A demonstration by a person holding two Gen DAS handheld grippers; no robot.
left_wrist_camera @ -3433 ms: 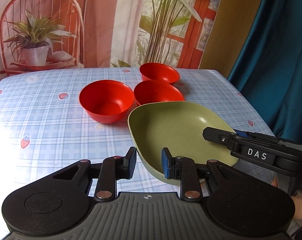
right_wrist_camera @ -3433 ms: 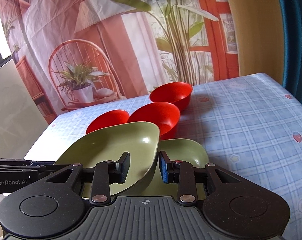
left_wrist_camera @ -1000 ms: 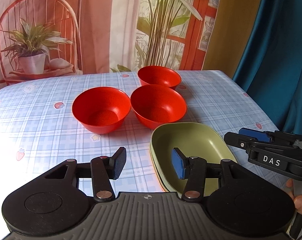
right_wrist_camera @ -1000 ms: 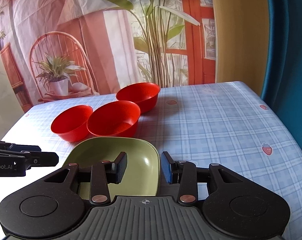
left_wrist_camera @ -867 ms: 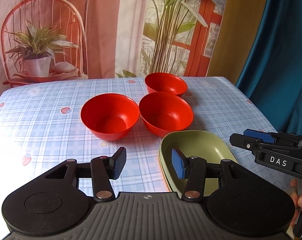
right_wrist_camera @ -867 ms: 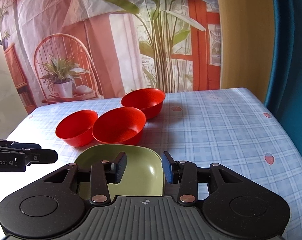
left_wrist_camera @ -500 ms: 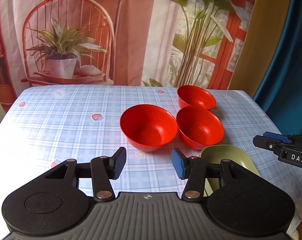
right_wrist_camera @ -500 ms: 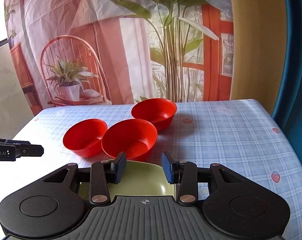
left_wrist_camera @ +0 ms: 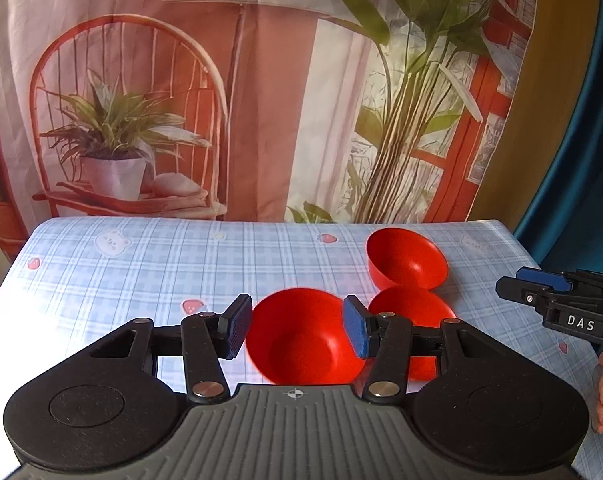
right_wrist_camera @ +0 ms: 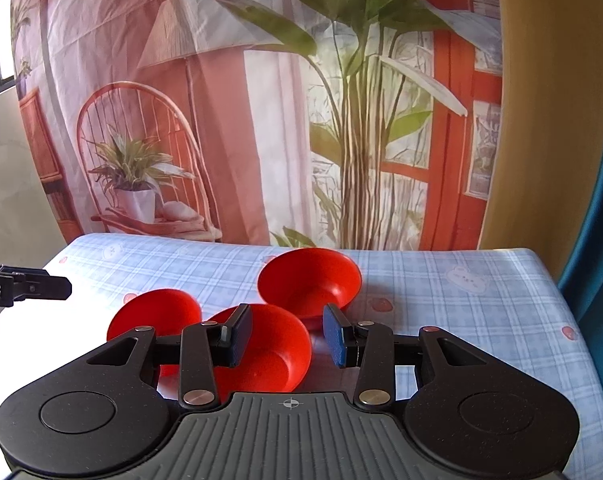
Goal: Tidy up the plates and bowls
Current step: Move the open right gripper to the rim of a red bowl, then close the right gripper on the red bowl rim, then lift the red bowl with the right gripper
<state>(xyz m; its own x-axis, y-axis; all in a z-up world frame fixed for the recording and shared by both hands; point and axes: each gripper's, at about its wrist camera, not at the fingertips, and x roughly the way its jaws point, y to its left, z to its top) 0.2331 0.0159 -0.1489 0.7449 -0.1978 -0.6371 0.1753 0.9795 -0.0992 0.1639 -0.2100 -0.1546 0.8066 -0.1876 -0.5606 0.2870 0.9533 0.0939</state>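
Sitting upright, three red bowls (left_wrist_camera: 305, 336) cluster mouths-up.

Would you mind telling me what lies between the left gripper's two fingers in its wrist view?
In the left wrist view, the left gripper frames the nearest red bowl on the table beyond its fingers; nothing is gripped.

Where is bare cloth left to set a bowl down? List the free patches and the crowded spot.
Free: the tablecloth left of the three red bowls, up to the far edge, and the stretch between the bowls and the blue curtain side. Crowded: the red bowls' cluster, far bowl, left bowl, middle bowl.
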